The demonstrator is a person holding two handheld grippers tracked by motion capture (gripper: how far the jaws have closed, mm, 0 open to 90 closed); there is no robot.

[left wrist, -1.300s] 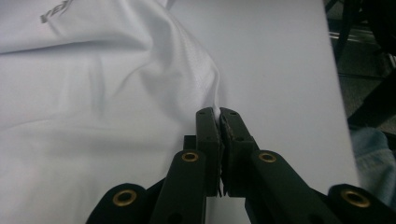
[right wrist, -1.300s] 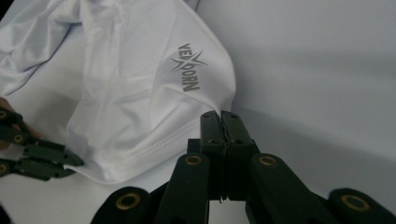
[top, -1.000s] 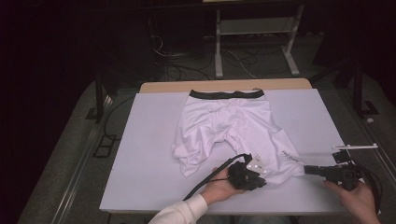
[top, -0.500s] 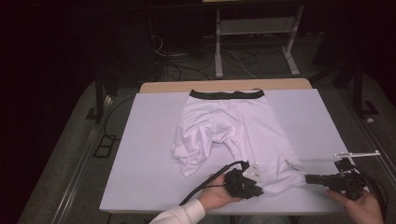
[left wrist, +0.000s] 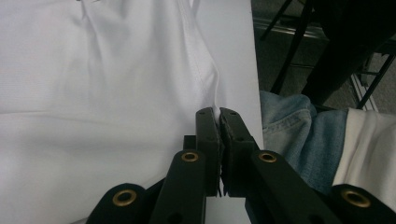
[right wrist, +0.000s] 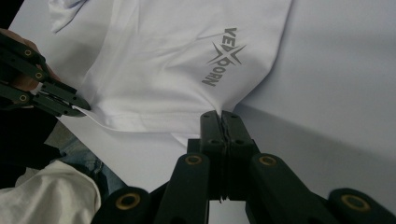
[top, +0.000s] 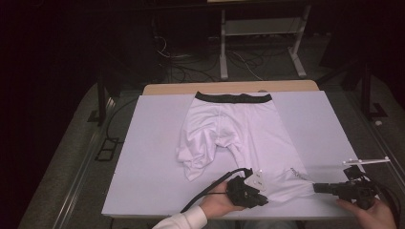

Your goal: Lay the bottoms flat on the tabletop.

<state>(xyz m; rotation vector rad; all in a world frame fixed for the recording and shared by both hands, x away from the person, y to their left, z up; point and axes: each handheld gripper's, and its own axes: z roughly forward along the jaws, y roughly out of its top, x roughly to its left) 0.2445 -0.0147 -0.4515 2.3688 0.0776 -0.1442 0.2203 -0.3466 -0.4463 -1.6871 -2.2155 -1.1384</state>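
Note:
White shorts [top: 239, 129] with a black waistband [top: 233, 98] lie on the pale table cover [top: 153, 157], waistband at the far side. The left leg is crumpled; the right leg reaches toward the front edge. My left gripper [top: 262, 200] is shut on the near hem of that leg; in the left gripper view, the left gripper [left wrist: 218, 114] pinches the fabric edge [left wrist: 212, 84]. My right gripper [top: 316, 187] is shut on the hem's other corner. The right gripper view has the right gripper [right wrist: 222, 114] clamping cloth just below a grey logo [right wrist: 223, 56], with the left gripper [right wrist: 81, 106] at its left.
The table's front edge [top: 286, 215] runs just under both hands. A wooden strip [top: 229, 88] borders the far side. Behind it stand a metal frame [top: 260, 33] and floor cables [top: 191, 71]. The person's jeans [left wrist: 299, 135] lie beside the table edge.
Both grippers have shifted slightly toward the front edge, drawing the right leg's hem with them. The jaws have stayed shut.

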